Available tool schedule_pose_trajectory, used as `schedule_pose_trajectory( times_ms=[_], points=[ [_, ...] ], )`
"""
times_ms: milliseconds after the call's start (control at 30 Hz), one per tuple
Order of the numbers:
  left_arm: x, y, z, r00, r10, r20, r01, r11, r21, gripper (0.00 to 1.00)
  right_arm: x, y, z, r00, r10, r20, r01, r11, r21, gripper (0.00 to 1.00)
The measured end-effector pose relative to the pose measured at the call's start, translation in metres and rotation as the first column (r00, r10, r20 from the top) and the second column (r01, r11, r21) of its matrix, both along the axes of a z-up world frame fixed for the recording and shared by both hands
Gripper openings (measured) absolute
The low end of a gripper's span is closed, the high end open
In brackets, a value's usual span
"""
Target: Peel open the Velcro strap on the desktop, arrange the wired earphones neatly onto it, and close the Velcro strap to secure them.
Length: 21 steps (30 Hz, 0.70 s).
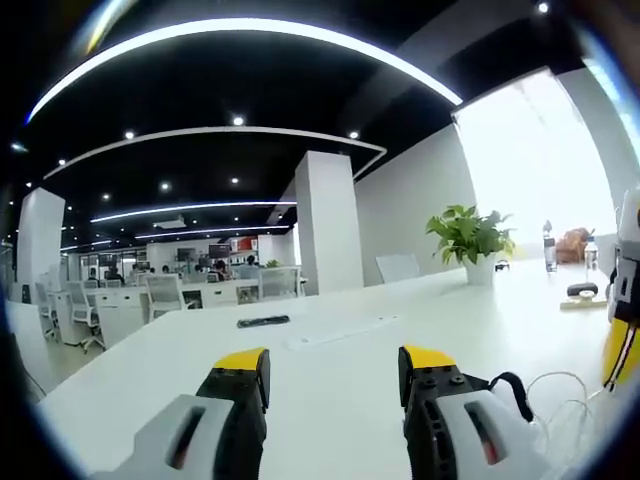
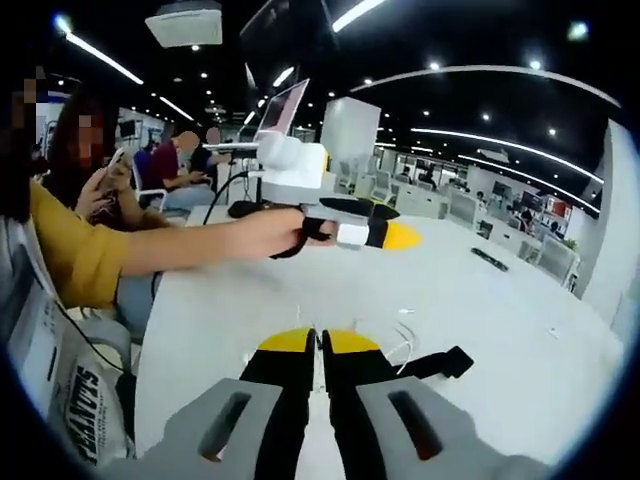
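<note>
The left gripper point(image 1: 332, 366) is hovering with jaws apart; the right gripper point(image 2: 320, 343), jaws together, is hanging over the Velcro strap point(image 2: 436, 364) and wired earphones point(image 2: 401, 338) on the surface point(image 2: 480, 310).

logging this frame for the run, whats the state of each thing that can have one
left gripper: open, fingers apart, empty, above the table
right gripper: shut, fingers together, nothing visibly between them
Velcro strap: lying flat on the table, beside the right gripper
wired earphones: loose on the table, not on the strap
potted plant: upright

Earphones point(image 2: 405, 335) beside strap point(image 2: 440, 362) on desk point(image 2: 480, 300).
</note>
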<state>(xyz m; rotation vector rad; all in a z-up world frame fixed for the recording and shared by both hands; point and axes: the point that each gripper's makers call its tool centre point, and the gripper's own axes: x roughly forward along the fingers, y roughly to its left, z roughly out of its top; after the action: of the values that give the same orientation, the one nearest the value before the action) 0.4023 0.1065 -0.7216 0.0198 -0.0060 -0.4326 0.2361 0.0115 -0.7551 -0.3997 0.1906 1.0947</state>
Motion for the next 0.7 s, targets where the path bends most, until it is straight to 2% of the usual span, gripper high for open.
schedule_pose_trajectory(
  times_ms=[233, 300, 400, 467, 500, 533, 633, 700],
  points=[
    [0.001, 0.001, 0.0, 1.0, 0.003, -0.001, -0.003, 1.0, 0.0, 0.55, 0.013, -0.003, 0.012, 0.999, -0.026, 0.022, 0.026, 0.999, 0.033, 0.05],
    [0.001, 0.001, 0.0, 1.0, 0.003, -0.001, -0.003, 1.0, -0.001, 0.55, 0.017, -0.002, 0.019, 0.998, -0.031, 0.051, 0.028, 0.998, 0.06, 0.05],
    [0.001, 0.002, 0.0, 1.0, 0.003, -0.001, -0.003, 1.0, -0.003, 0.55, 0.022, -0.003, 0.023, 0.985, -0.024, 0.172, 0.018, 0.999, 0.034, 0.05],
    [0.002, 0.002, 0.001, 1.0, 0.004, -0.002, -0.004, 1.0, -0.006, 0.55, 0.019, -0.003, 0.017, 0.97, -0.002, 0.243, 0.008, 1.0, -0.027, 0.05],
    [0.002, 0.002, 0.001, 1.0, 0.004, -0.001, -0.004, 1.0, -0.007, 0.55, 0.017, -0.004, 0.012, 0.966, 0.007, 0.258, 0.008, 0.998, -0.054, 0.05],
    [0.002, 0.002, 0.001, 1.0, 0.003, -0.001, -0.003, 1.0, -0.008, 0.55, 0.014, -0.004, 0.008, 0.964, 0.018, 0.266, 0.003, 0.997, -0.075, 0.05],
    [0.001, 0.001, 0.001, 1.0, 0.0, 0.0, 0.0, 1.0, -0.006, 0.55, 0.002, -0.004, -0.007, 0.979, 0.052, 0.199, -0.036, 0.996, -0.084, 0.05],
    [0.001, 0.001, 0.001, 1.0, 0.0, -0.001, 0.0, 1.0, -0.006, 0.55, -0.002, -0.005, -0.011, 0.979, 0.064, 0.193, -0.047, 0.995, -0.092, 0.05]
  ],
)
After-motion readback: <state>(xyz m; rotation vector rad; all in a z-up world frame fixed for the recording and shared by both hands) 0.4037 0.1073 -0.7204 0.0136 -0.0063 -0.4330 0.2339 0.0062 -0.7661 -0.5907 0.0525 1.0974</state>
